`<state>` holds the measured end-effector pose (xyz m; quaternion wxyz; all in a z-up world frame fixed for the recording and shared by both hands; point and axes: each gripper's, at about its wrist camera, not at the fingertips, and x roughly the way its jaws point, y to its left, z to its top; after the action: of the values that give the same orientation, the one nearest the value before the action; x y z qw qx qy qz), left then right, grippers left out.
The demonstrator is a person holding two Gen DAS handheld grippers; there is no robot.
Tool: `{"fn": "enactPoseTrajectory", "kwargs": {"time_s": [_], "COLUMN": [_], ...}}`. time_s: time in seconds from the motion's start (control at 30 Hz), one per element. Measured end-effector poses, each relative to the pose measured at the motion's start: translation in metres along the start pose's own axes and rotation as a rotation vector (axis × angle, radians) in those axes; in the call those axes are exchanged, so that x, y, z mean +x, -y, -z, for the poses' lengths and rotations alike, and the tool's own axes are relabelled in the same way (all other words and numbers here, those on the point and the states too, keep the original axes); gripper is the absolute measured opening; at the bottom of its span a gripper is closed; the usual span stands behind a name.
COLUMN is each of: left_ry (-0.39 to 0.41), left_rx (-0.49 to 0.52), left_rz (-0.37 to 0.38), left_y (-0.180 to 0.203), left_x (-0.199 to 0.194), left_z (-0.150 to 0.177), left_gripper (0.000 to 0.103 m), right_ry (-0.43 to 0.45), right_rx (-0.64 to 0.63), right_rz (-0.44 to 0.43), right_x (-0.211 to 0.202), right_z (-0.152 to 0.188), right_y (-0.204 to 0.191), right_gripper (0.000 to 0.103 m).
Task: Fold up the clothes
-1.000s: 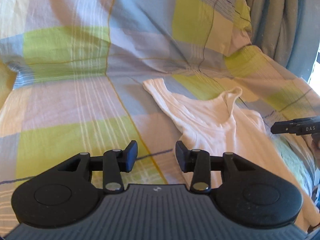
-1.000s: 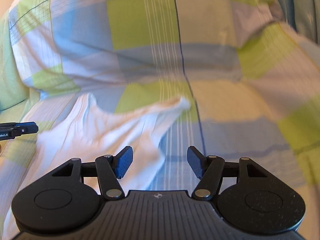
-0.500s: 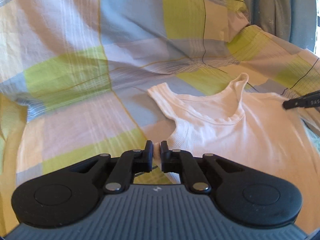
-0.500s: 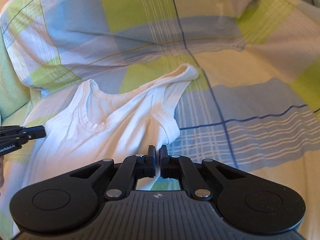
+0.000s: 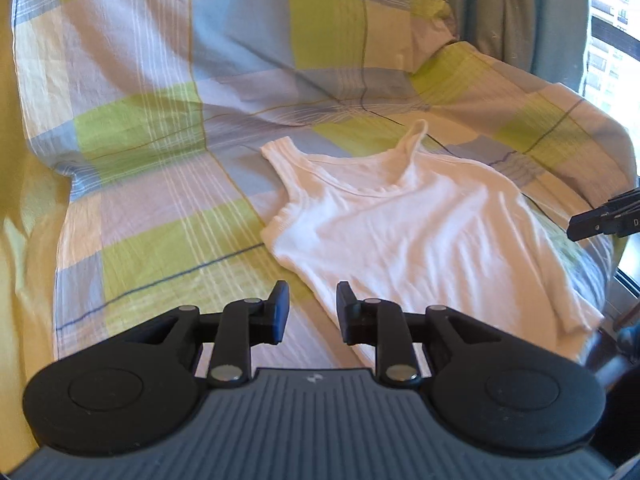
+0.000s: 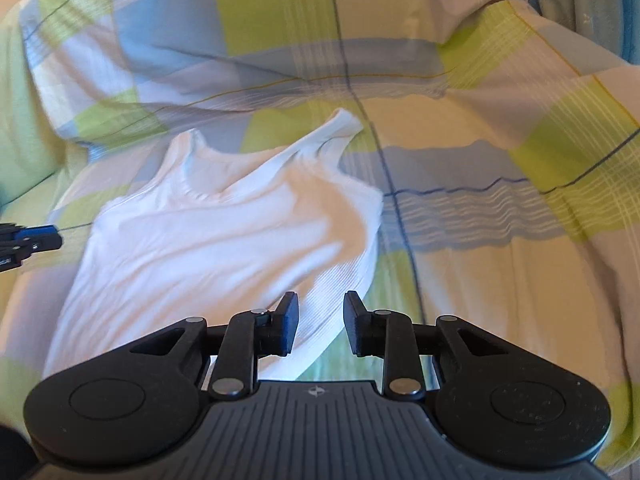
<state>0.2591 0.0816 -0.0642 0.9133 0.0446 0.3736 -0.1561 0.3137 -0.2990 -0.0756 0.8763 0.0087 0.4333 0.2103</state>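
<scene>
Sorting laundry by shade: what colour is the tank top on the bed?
Plain white tank top, with no print; clearest in the left wrist view.

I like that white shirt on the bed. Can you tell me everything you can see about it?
The white tank top looks like thin, ribbed, stretchy cloth. It has two shoulder straps, a scooped neck and no sleeves. It lies spread out but wrinkled on the checked bedcover, unfolded, straps pointing toward the pillow. Its lower end is hidden. The open left gripper and right gripper are at its sides, not holding it.
</scene>
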Motion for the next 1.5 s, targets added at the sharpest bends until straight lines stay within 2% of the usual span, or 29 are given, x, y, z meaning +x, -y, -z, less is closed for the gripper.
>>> {"fn": "enactPoseTrajectory", "kwargs": {"time_s": [0.07,0.13,0.23,0.37,0.4,0.43,0.5,0.67,0.73,0.8,0.87,0.9,0.93,1.0,1.13,1.17,1.2,1.23,1.33,1.5], "left_ry": [-0.002,-0.004,-0.035,-0.084,-0.098,-0.106,-0.118,-0.115,-0.11,-0.102,-0.099,-0.098,-0.1,-0.101,-0.102,-0.102,-0.101,-0.099,-0.098,-0.121], "left_rx": [0.011,0.022,0.028,0.045,0.04,0.041,0.063,0.08,0.064,0.039,0.02,0.012,0.012,0.016,0.022,0.026,0.032,0.037,0.037,0.006], "left_rz": [0.023,0.046,0.073,0.09,0.103,0.112,0.11,0.11,0.107,0.109,0.112,0.113,0.112,0.113,0.112,0.112,0.112,0.114,0.125,0.139], "left_y": [0.011,0.023,0.037,0.052,0.054,0.055,0.061,0.064,0.062,0.06,0.058,0.058,0.058,0.061,0.064,0.065,0.065,0.065,0.062,0.059], "left_x": [-0.016,-0.032,-0.041,-0.037,-0.035,-0.033,-0.032,-0.035,-0.037,-0.038,-0.038,-0.038,-0.037,-0.037,-0.036,-0.037,-0.038,-0.04,-0.042,-0.039], "left_z": [0.011,0.023,0.04,0.055,0.058,0.061,0.063,0.066,0.066,0.065,0.063,0.063,0.062,0.061,0.061,0.061,0.061,0.06,0.06,0.065], "left_gripper": [0.03,0.03,0.031,0.03,0.029,0.027,0.019,0.018,0.019,0.019,0.019,0.019,0.019,0.019,0.019,0.019,0.019,0.019,0.019,0.019], "right_ry": [-0.019,-0.041,-0.069,-0.074,-0.082,-0.092,-0.089,-0.078,-0.107,-0.1,-0.052,-0.021,0.007,0.034,0.001,-0.018,-0.026,-0.024,0.035,0.016], "right_rx": [-0.001,0.019,0.04,0.009,0.004,0.018,0.071,0.152,0.191,0.237,0.255,0.246,0.228,0.188,0.142,0.134,0.142,0.16,0.203,0.329], "right_rz": [-0.037,-0.066,-0.079,-0.046,-0.037,-0.04,-0.049,0.066,0.143,0.168,0.138,0.112,0.082,0.032,0.012,0.023,0.032,0.039,0.094,0.127], "right_x": [-0.016,-0.027,-0.03,-0.017,-0.011,-0.007,-0.011,-0.041,-0.045,-0.051,-0.059,-0.062,-0.063,-0.059,-0.032,-0.025,-0.022,-0.022,-0.043,-0.053], "right_z": [0.021,0.042,0.068,0.078,0.08,0.083,0.085,0.105,0.118,0.126,0.126,0.124,0.12,0.112,0.1,0.1,0.101,0.103,0.107,0.119], "right_y": [-0.008,-0.016,-0.029,-0.046,-0.044,-0.04,-0.03,0.007,0.027,0.039,0.038,0.031,0.023,0.005,-0.017,-0.018,-0.016,-0.012,0.006,0.051], "right_gripper": [0.042,0.046,0.047,0.046,0.035,0.003,0.006,0.005,0.006,0.009,0.012,0.017,0.034,0.045,0.044,0.042,0.017,0.003,0.003,0.004]}}
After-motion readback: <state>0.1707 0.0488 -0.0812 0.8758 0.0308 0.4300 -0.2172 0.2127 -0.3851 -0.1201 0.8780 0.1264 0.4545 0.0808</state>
